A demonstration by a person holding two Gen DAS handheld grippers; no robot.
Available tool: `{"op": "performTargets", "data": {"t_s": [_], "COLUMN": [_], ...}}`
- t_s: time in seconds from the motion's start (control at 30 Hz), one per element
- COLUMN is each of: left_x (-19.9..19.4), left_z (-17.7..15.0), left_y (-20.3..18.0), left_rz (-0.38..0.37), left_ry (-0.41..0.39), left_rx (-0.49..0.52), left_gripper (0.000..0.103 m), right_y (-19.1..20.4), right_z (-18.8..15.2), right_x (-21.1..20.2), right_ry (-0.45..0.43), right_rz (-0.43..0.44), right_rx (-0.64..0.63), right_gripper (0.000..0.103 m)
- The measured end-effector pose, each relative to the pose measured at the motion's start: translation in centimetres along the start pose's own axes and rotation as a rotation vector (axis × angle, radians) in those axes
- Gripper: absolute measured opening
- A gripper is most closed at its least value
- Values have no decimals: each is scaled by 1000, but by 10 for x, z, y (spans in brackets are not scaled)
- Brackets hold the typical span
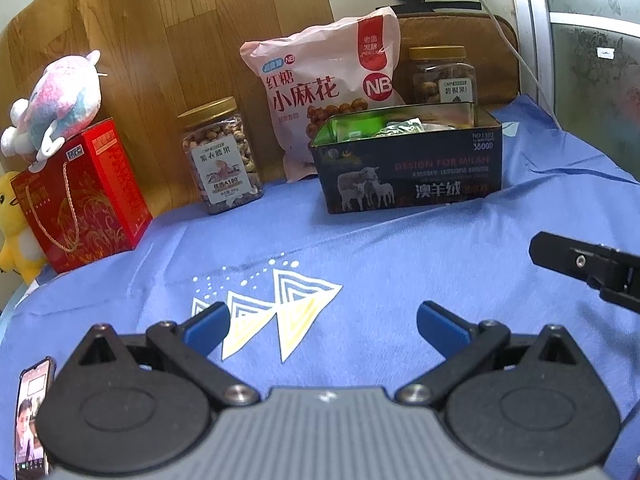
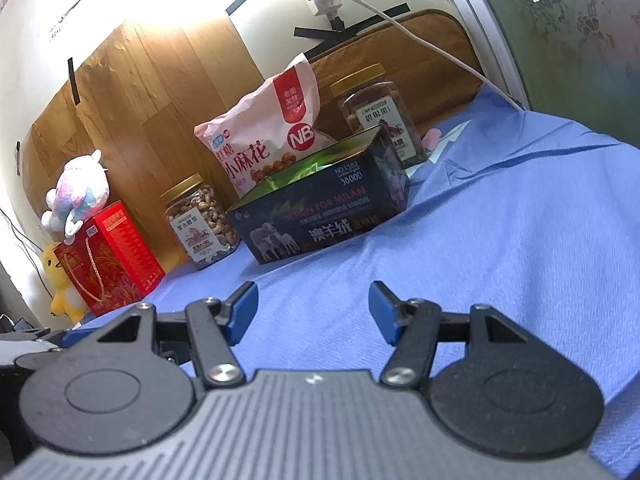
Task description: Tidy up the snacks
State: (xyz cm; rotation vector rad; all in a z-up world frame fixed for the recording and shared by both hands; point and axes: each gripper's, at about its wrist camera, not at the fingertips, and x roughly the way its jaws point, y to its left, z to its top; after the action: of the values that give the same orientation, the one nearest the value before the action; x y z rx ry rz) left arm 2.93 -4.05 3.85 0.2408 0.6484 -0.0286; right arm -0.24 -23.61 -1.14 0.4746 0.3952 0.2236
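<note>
With my left gripper (image 1: pixel 324 328) and right gripper (image 2: pixel 312 312) both spread wide and empty over the blue cloth (image 1: pixel 400 248), I'd reach for the nut jar (image 1: pixel 222 156) beside the dark tin (image 1: pixel 408 168) (already holding packets), gripping squarely below its lid.

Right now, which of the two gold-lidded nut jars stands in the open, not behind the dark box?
The cashew jar, left of the pink bag. The other jar stands behind the dark box, partly hidden.

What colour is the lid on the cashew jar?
Gold, on the cashew jar; clearest in the left wrist view.
</note>
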Motion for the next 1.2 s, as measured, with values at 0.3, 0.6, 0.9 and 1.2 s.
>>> {"op": "performTargets", "data": {"t_s": [0.3,0.6,0.9,1.2], "left_x": [5,8,9,9], "left_z": [-1,-1,-2,-3], "left_y": [1,2,2,3], "left_rz": [0,0,0,-4], "left_ry": [17,27,32,29], "left_rx": [1,-2,-4,-3], "left_gripper": [103,103,103,103], "right_y": [-1,-1,-1,-1], "right_z": [-1,-1,-1,-1], "right_x": [2,3,2,2], "right_ry": [10,10,11,10], "right_rz": [-2,-2,-2,-3], "right_rx": [2,2,2,1], "right_gripper": [64,64,64,64]}}
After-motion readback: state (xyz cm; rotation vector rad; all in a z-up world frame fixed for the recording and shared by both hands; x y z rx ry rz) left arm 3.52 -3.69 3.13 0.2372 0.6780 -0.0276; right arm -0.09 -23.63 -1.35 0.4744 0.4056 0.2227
